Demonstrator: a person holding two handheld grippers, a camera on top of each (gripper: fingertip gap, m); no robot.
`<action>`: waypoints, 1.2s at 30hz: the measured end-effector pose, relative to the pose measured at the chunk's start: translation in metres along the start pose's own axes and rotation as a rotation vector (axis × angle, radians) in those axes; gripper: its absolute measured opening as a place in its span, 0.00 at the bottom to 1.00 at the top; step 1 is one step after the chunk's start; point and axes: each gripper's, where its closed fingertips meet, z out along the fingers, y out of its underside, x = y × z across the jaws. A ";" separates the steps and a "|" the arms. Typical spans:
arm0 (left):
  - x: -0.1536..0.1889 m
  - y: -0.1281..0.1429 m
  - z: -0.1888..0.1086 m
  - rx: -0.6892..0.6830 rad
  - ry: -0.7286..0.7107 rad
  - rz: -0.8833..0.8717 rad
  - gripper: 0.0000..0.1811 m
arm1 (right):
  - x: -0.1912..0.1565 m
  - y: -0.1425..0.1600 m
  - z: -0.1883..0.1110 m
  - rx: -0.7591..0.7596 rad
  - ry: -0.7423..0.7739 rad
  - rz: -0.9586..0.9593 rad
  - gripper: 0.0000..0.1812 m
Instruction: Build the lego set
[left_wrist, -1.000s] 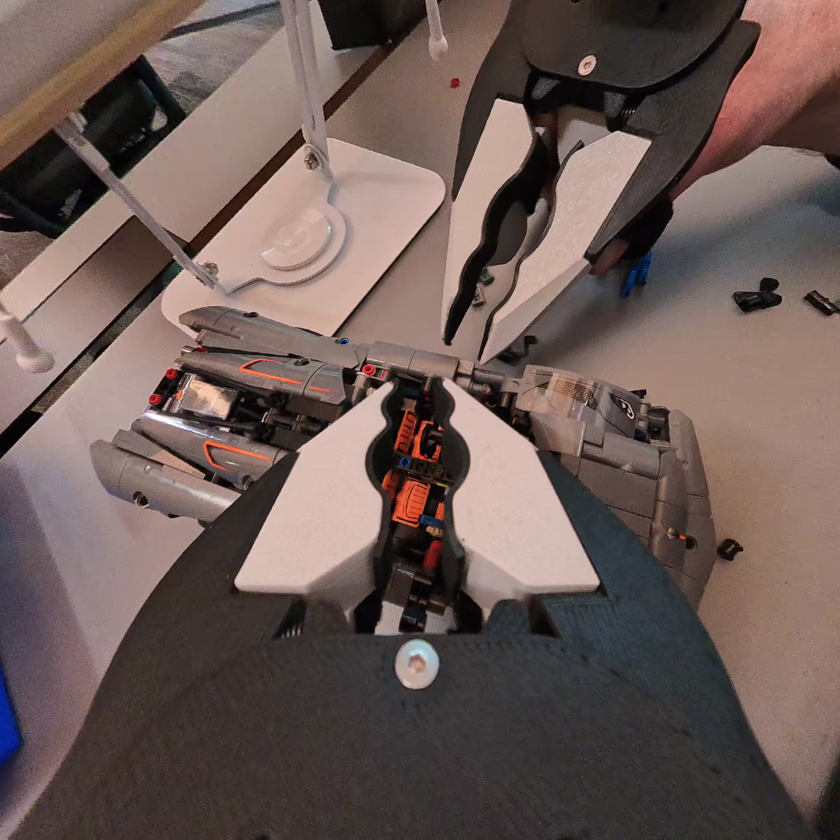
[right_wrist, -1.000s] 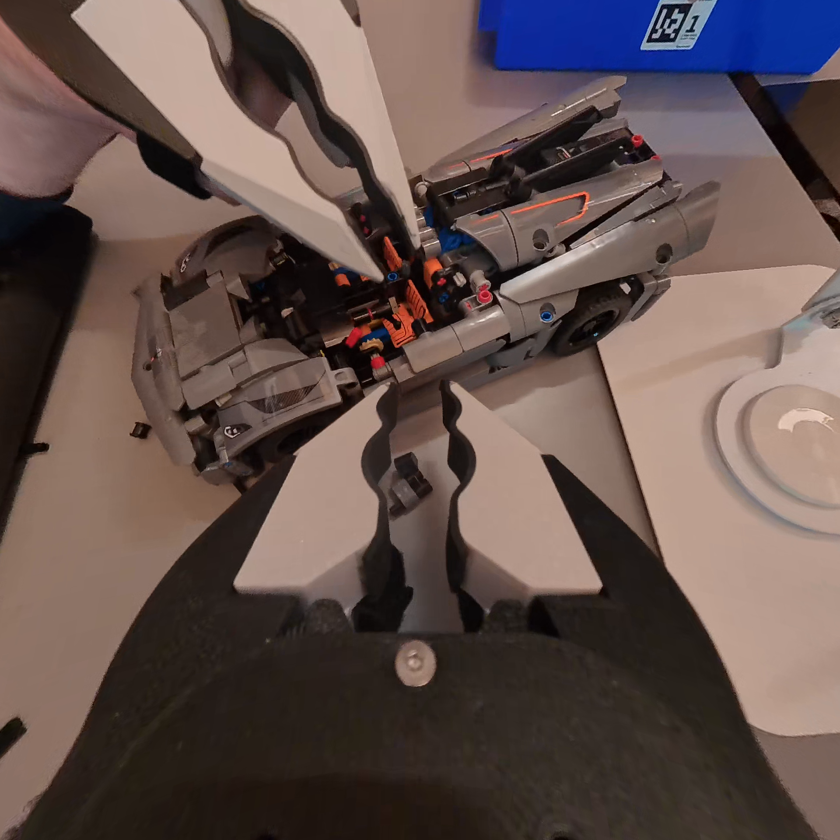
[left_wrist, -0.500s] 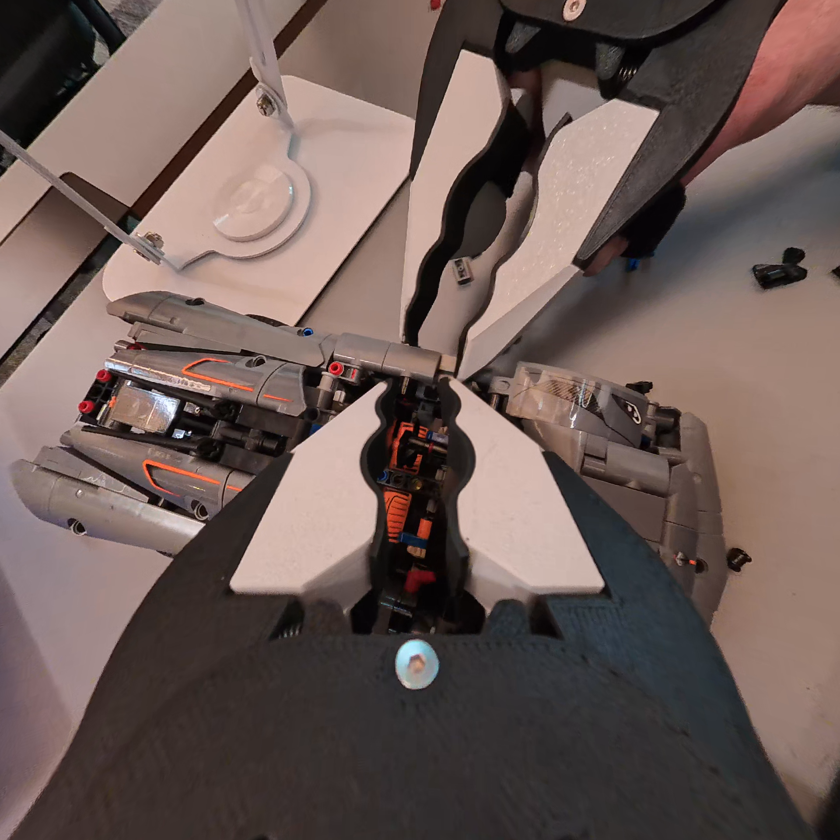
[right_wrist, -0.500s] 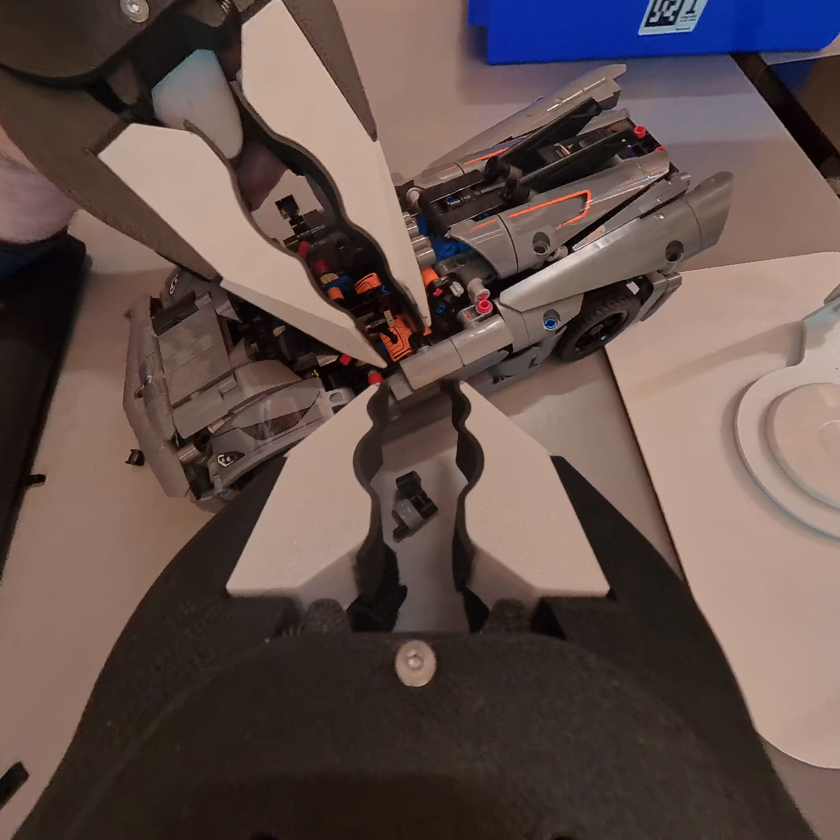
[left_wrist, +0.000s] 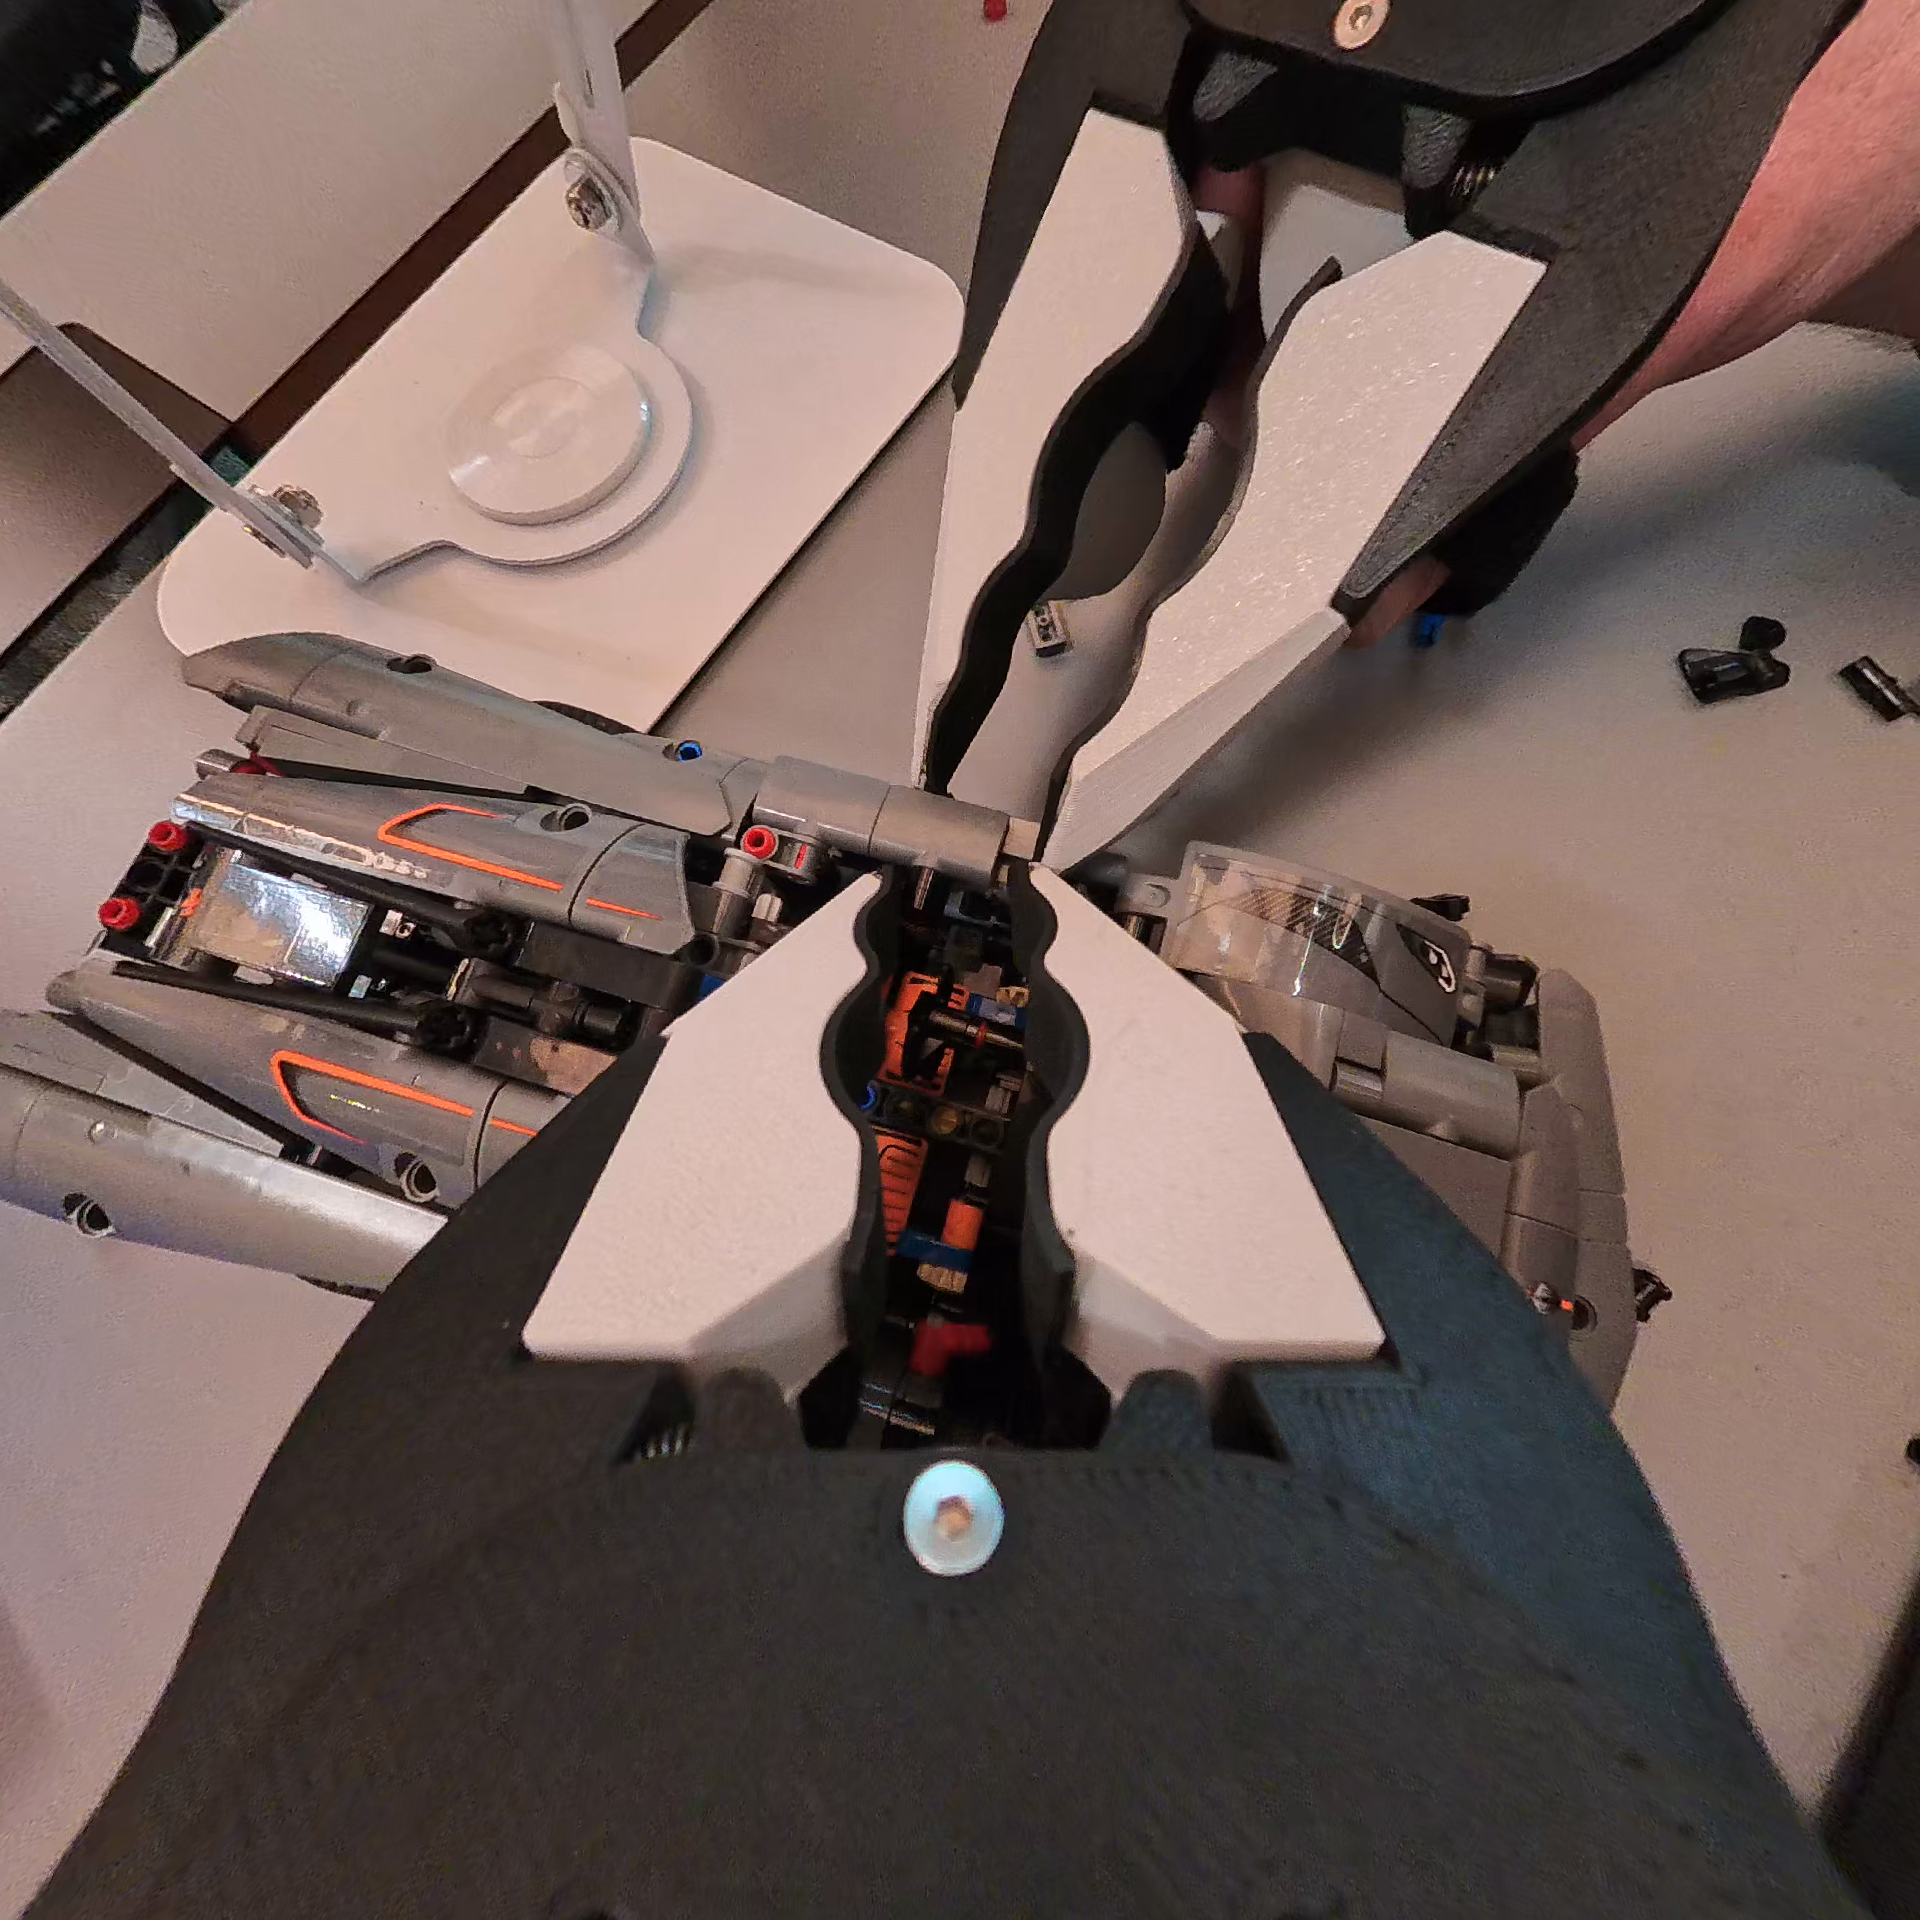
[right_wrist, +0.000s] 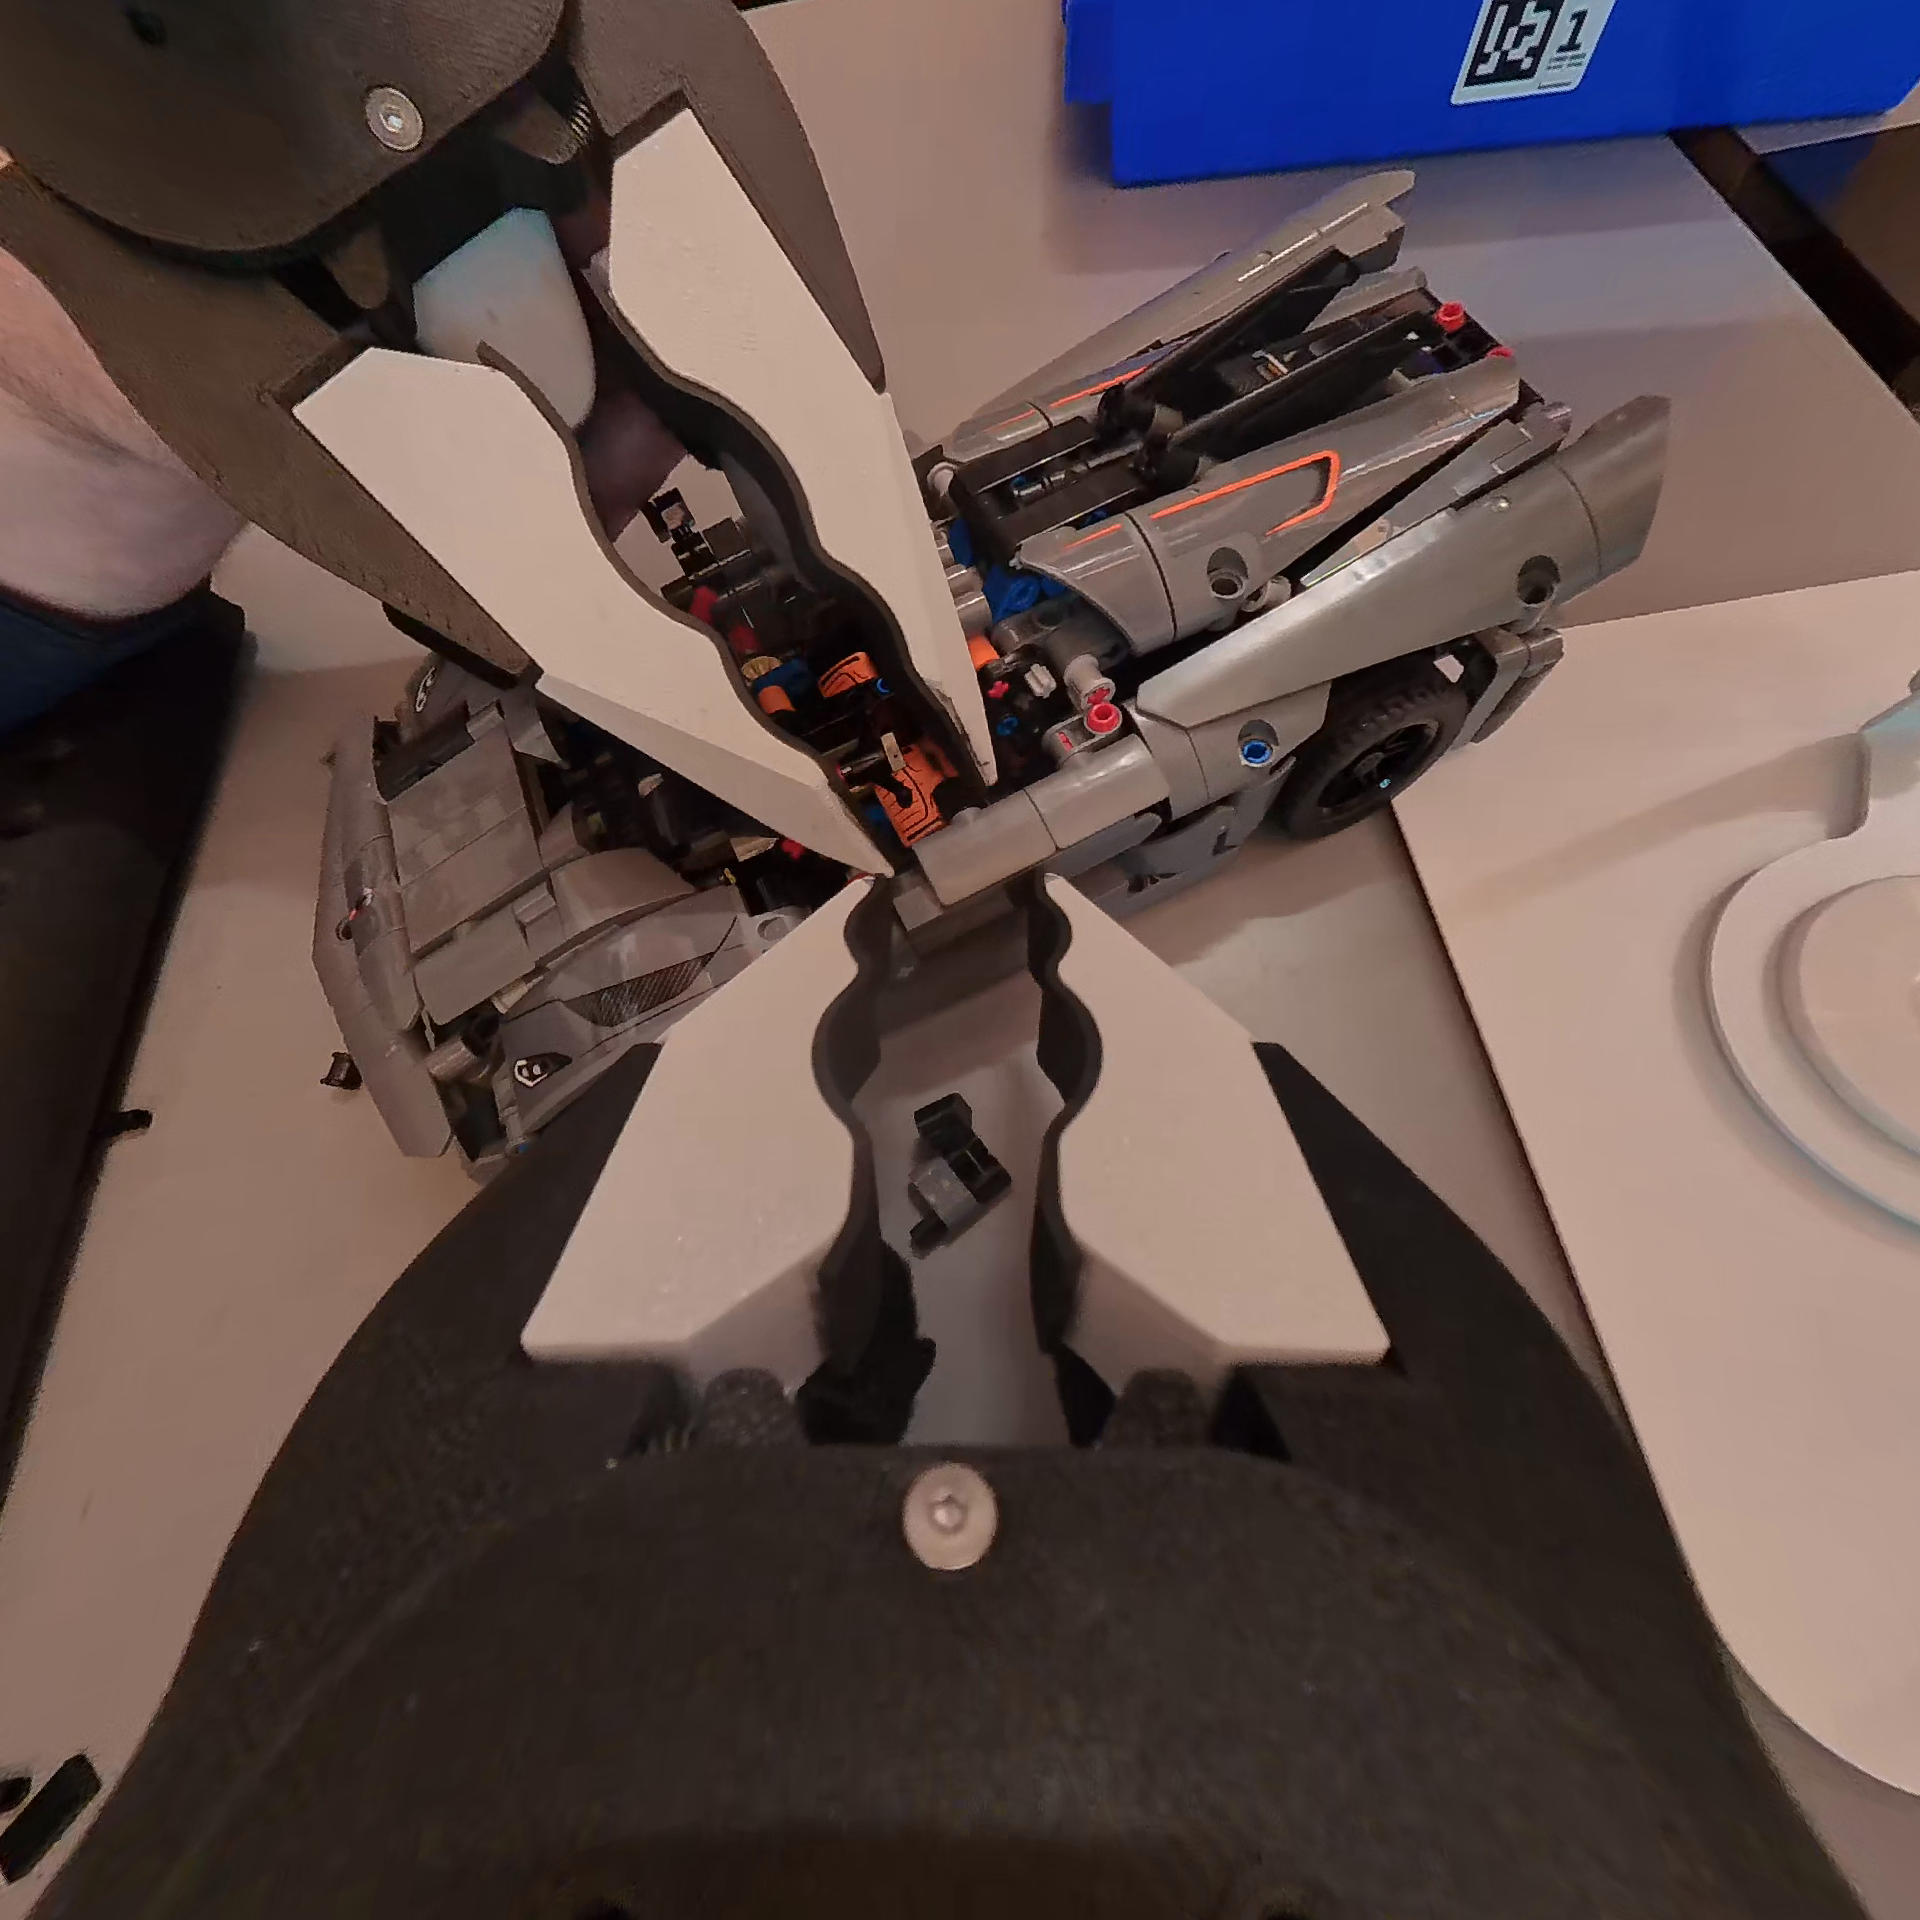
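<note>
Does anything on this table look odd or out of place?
Only small things: the grey toy-brick car has an open, unroofed middle showing orange and black innards, and loose black pieces lie scattered, one between the right tongs' fingers, others off to the side. Nothing looks broken.

I am seeing a white stand base (left_wrist: 665, 436) lying flat on the grey table (left_wrist: 1662, 935) at my ten o'clock, two thin white struts (left_wrist: 597, 114) rising from it. A blue bin (right_wrist: 1351, 94) is sitting at one o'clock.
</note>
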 end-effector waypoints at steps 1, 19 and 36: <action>0.000 0.000 0.000 0.001 0.004 -0.003 0.10 | 0.000 0.000 0.000 -0.001 0.000 -0.002 0.13; 0.013 0.001 -0.002 0.002 0.062 0.019 0.08 | -0.004 0.002 -0.004 -0.016 -0.040 0.034 0.21; 0.012 0.000 -0.002 -0.001 0.048 0.017 0.08 | -0.010 0.000 -0.001 0.009 -0.072 0.049 0.23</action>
